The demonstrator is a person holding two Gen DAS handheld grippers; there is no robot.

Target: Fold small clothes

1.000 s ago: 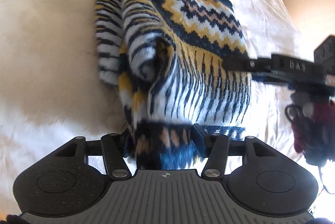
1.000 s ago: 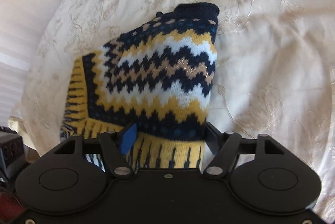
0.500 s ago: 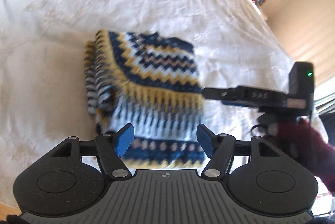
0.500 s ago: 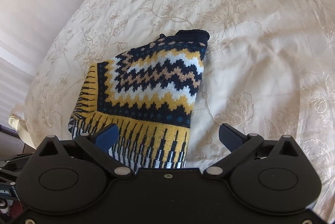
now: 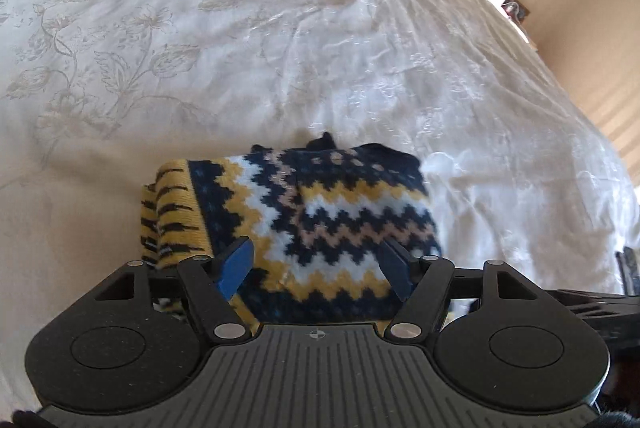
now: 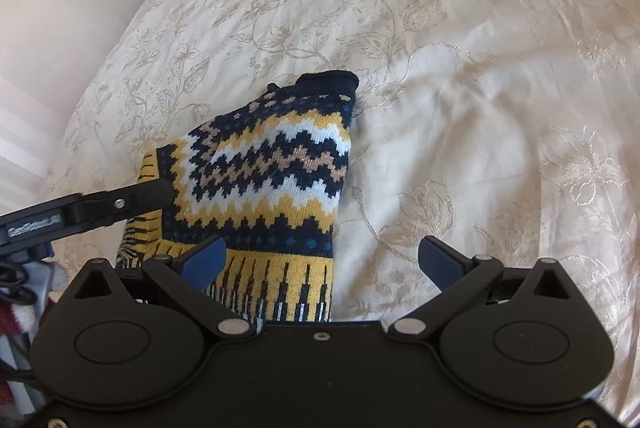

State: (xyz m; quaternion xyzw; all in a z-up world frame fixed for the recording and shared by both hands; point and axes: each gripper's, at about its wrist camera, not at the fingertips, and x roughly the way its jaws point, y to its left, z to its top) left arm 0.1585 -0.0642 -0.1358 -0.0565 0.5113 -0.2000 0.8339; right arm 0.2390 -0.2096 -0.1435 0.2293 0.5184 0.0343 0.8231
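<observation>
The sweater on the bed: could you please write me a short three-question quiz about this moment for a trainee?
1. True or false: the sweater lies folded on the bedspread.
2. Which gripper has its fingers spread wider? A) left gripper B) right gripper
3. Fill in: in the right wrist view, the neck of the sweater points ____ from the camera.

Key
1. True. It lies as a compact folded bundle.
2. B. The right gripper stands wide open and grips nothing; the left gripper's jaws are opening, with the sweater seen between them but not pinched.
3. Away.
</observation>
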